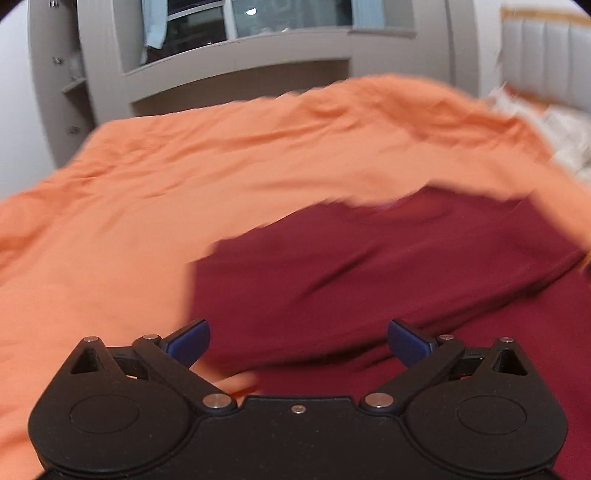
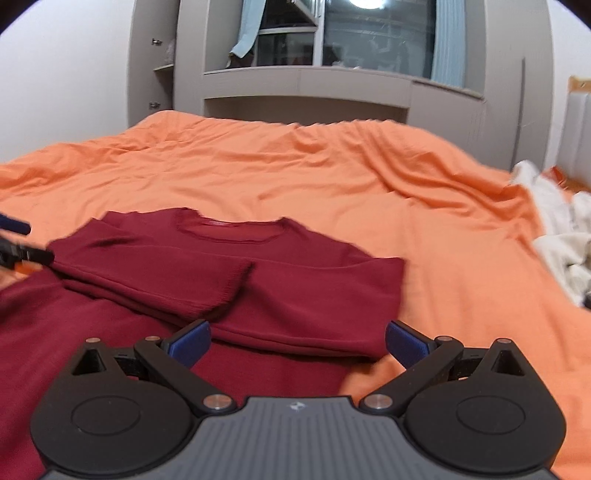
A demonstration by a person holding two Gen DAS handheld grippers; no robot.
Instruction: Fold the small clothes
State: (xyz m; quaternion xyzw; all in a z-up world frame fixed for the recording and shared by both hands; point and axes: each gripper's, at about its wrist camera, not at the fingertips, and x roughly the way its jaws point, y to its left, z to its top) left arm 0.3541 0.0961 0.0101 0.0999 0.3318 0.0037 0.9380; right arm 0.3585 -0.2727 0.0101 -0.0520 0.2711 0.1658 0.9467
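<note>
We see a dark red shirt (image 2: 236,280) lying on a bed with an orange sheet (image 2: 332,177). The neck hole is at the far end, and both sleeves are folded in across the chest. The bottom part of the shirt comes toward us and lies under our grippers.

Our right gripper (image 2: 297,341) is wide open and holds nothing. It hangs just over the near edge of the folded-in sleeve. Our left gripper (image 1: 299,341) is wide open too, and it is empty. It hangs over the left side of the shirt, near where the red cloth meets the orange sheet. The left picture is blurry, so we cannot see small things there.

We think the shirt is soft, thin and light. It will bend and droop when we lift it, and it may slide a little on the sheet. It will not break. We think the best place to take hold is the bottom edge, one corner for each gripper. Then we can lift it up and lay it over the top part. If we grab only one layer, the sleeves may fall open.

A pile of white cloth (image 2: 554,236) sits at the right, well apart from the shirt. A window (image 2: 369,33) and gray shelves are behind the bed. Nothing is in our way.
</note>
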